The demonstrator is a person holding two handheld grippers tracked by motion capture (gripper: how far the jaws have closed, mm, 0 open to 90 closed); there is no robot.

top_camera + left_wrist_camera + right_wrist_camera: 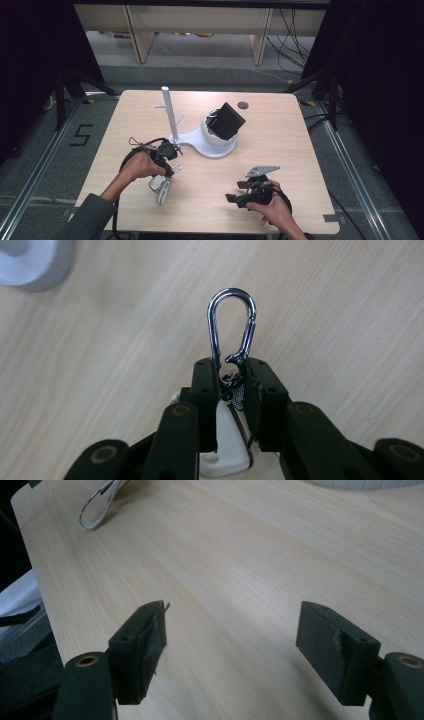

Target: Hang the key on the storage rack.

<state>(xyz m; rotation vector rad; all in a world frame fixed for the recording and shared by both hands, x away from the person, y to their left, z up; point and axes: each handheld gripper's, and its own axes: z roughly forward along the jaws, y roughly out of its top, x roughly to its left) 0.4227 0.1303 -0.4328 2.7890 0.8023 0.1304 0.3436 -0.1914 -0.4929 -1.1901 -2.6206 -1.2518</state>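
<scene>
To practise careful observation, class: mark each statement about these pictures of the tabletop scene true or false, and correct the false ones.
1. The left gripper is shut on a silver metal carabiner. True.
2. The right gripper grips the carabiner. False: its jaws stand open over bare table with nothing between them.
3. A black box rests tilted in the white round bowl of the stand. True.
4. The white upright post lies flat on the light wooden table. False: it stands upright on its base.
5. The table is dark metal. False: it is light wood.
</scene>
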